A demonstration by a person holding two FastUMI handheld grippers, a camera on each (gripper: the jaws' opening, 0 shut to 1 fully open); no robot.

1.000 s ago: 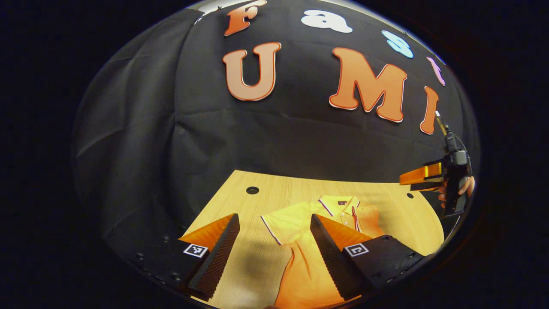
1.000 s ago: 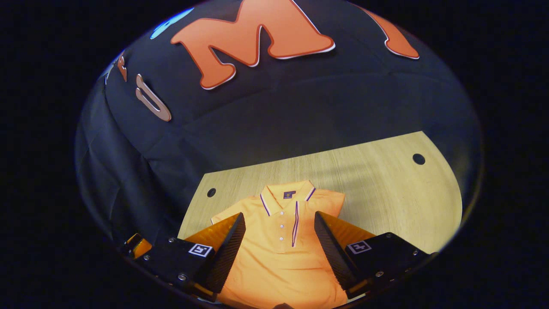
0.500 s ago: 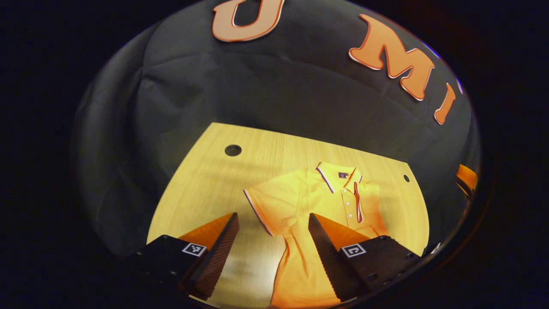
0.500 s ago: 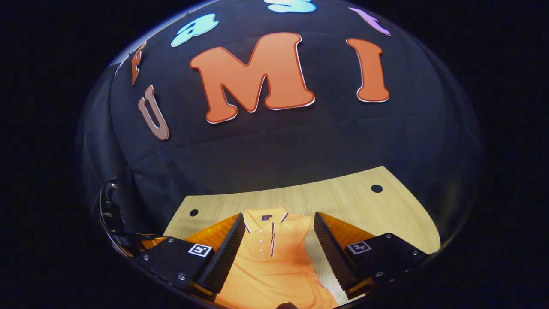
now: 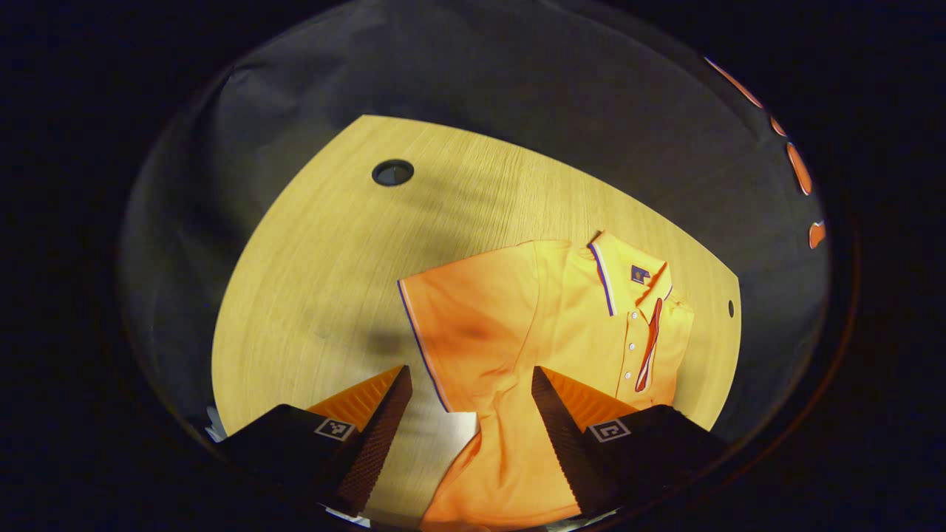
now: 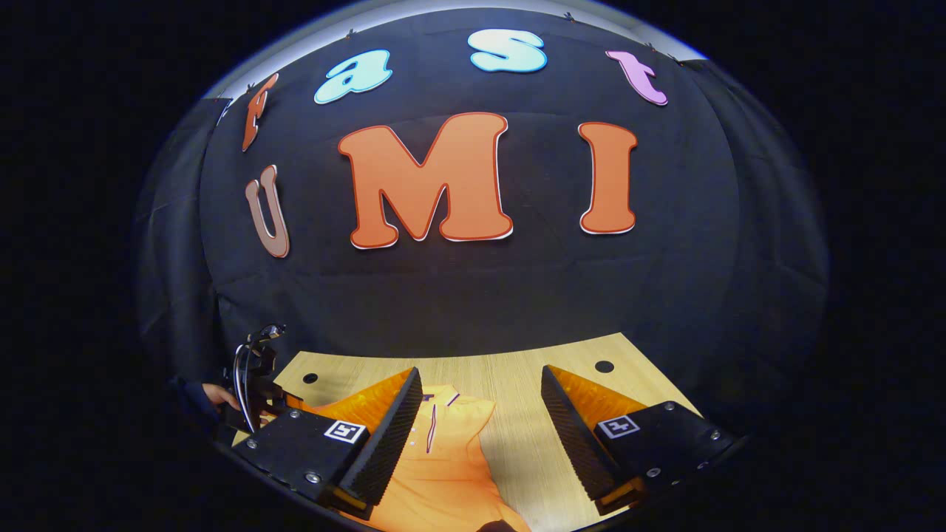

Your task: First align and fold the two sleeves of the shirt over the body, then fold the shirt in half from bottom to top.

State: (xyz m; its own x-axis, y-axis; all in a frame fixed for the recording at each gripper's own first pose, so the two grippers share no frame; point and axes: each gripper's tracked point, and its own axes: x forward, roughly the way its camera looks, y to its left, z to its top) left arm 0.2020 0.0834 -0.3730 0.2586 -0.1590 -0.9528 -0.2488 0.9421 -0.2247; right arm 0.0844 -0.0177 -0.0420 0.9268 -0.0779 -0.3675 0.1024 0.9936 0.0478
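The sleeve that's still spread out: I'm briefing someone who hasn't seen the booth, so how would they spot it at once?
On the wooden table lies an orange polo shirt, collar toward the far edge. In the left gripper view, the sleeve lies flat on the wood, just ahead of the open left gripper. Its dark-piped cuff edge sets it apart; the other side of the shirt shows no spread sleeve.

Warm overhead light falls on the desk (image 5: 318,281) and the shirt (image 5: 532,325); the surrounding booth stays dim. Soft shadows cross the desk's far edge and darken the shirt's sleeve. Fisheye distortion bends the desk's edges. Focus is sharp in both views, without glare.
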